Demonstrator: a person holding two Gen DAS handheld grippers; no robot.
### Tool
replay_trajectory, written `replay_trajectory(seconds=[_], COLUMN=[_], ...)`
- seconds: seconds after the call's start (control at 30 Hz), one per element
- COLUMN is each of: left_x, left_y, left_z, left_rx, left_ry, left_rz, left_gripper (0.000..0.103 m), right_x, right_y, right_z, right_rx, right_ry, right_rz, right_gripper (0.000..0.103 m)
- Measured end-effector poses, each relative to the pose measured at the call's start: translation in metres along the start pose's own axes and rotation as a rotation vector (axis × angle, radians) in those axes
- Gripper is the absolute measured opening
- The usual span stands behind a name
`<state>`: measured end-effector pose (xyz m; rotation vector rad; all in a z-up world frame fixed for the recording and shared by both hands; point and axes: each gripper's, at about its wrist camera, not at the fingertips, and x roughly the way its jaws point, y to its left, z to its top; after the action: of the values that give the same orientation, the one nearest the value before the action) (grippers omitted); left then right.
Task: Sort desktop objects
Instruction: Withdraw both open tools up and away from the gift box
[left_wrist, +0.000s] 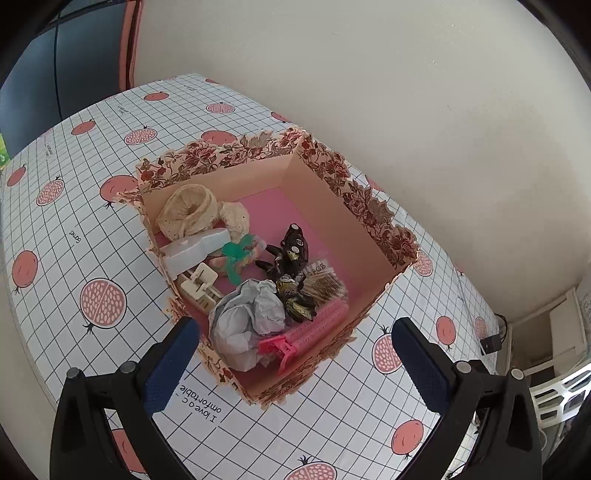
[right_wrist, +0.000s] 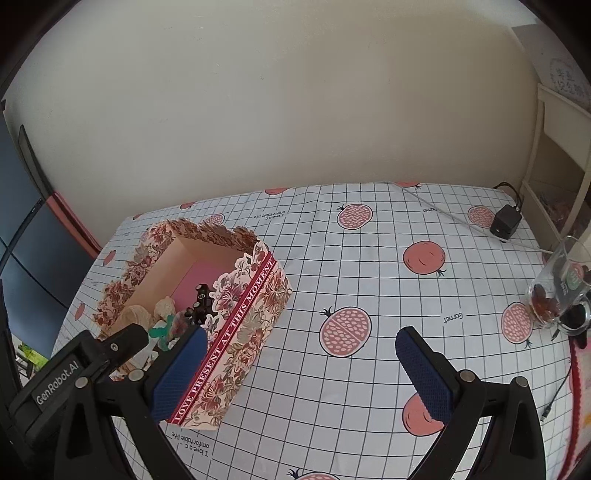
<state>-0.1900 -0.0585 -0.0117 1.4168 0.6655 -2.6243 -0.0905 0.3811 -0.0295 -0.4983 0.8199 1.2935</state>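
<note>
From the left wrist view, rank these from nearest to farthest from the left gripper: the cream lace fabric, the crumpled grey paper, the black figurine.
1. Crumpled grey paper, at the box's near end, just ahead of the open left gripper.
2. Black figurine, mid-box.
3. Cream lace fabric, far left corner.
</note>
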Motion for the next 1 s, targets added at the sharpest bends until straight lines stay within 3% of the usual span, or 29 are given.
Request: replay_trajectory(seconds=[0.27,0.5,0.87,1.0], left_x=[-0.02,-0.035,-0.066,-0.071], left_y=[0.001,0.0,0.002,0.002], left_z=[-0.019,-0.036,-0.05,-0.055], left_rx=[0.065,0.127,0.217,0.234], left_ry=[0.003,0.0,-0.092,-0.091], left_rz=[-0.016,-0.043,-0.037,-0.051], left_gripper=[0.103,0.103,0.103,0.103], right_x=[-0.021,-0.045,-0.079,-0.086], right_y=[-0.009,-0.014,-0.005,-0.007], right_z=[-0.02,-0.037,-0.058,-0.066], right_rx=[0.001,-0.024,-0.07,-0.054], right_ry=[0.006,-0.029,-0.08,-0.089], right_rz=[0.028,-0.002,0.03,0.045], right_gripper=[0.103,0.103,0.103,0.103])
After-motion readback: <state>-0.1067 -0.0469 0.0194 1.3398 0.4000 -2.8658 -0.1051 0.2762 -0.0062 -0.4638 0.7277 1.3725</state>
